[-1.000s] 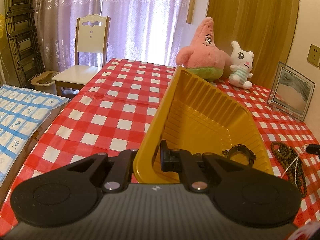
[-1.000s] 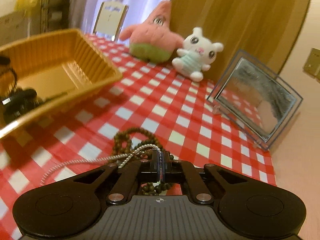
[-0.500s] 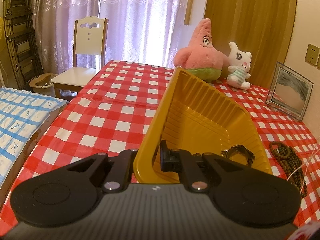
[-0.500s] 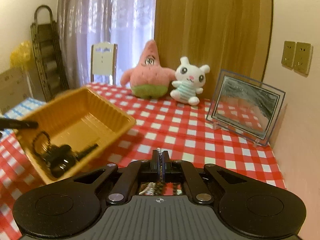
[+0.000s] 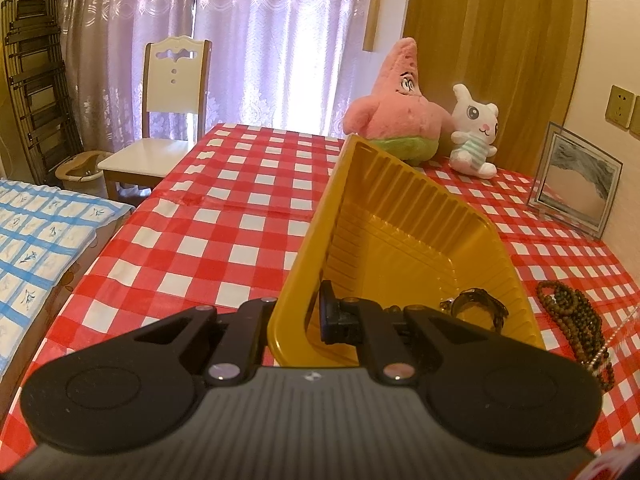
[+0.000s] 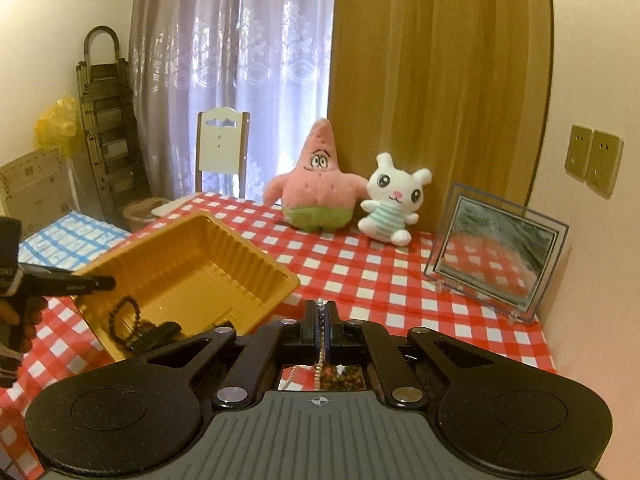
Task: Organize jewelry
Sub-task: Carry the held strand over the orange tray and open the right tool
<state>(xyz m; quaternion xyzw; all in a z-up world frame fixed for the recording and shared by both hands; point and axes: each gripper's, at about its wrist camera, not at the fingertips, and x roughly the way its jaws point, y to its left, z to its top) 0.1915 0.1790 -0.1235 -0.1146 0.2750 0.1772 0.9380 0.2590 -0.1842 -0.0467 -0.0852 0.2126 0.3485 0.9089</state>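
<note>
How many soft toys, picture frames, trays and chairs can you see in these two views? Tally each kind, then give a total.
Soft toys: 2 (pink starfish, white rabbit)
Picture frame: 1
Tray: 1
Chair: 1
Total: 5

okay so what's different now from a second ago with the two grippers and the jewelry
The right gripper, shut on the silver chain, has lifted it up off the tablecloth, away from the brown bead necklace left lying there. The left gripper still clamps the tilted yellow tray, with the dark jewelry inside unchanged.
</note>
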